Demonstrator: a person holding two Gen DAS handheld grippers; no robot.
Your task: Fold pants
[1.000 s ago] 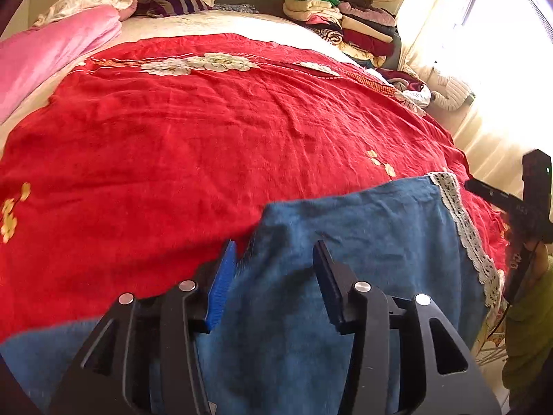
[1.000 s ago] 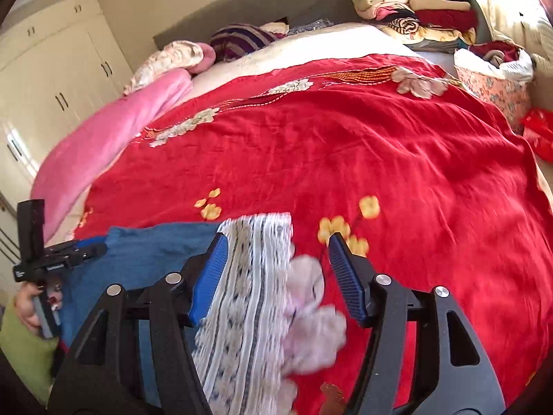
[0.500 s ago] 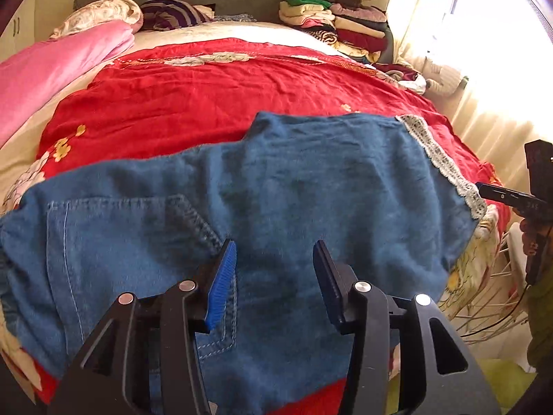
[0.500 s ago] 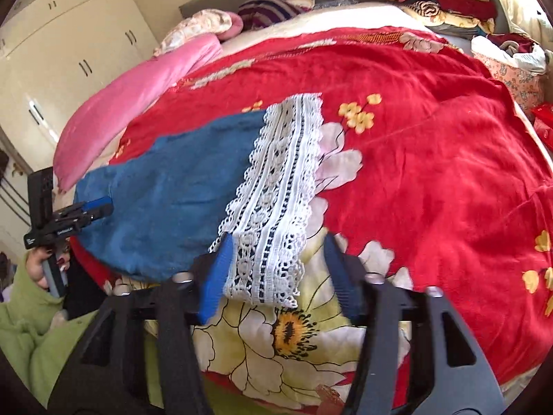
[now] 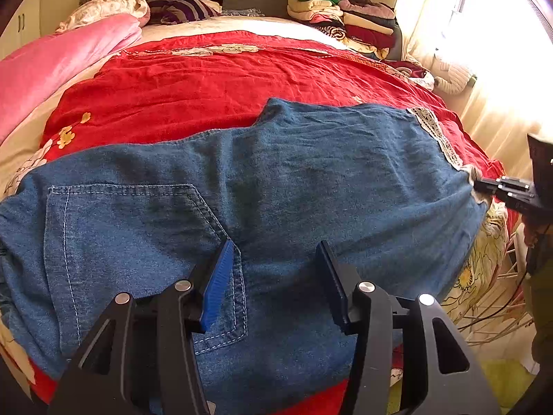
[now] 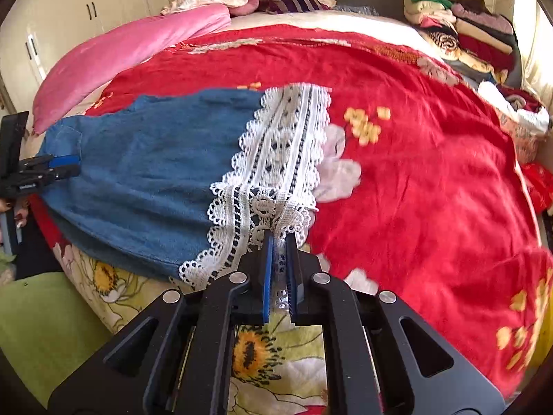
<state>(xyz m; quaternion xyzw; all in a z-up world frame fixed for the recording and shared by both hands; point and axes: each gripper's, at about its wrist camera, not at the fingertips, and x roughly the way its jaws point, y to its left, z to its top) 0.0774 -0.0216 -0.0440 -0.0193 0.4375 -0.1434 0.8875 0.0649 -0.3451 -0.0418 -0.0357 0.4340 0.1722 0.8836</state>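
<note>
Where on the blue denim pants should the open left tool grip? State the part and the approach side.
Grip the near edge of the blue denim pants at the waist end, just below the stitched back pocket. Bring the left tool in from the bed's near side; that edge overhangs the red bedspread, mirroring the right tool shut on the white lace hem.

No lettering, label, brand or number is clear enough to read.

Pants [image 5: 311,180] flat across bedspread [image 5: 207,83], pillows [image 5: 103,7] behind, clothes stack [image 5: 345,17] far right.
</note>
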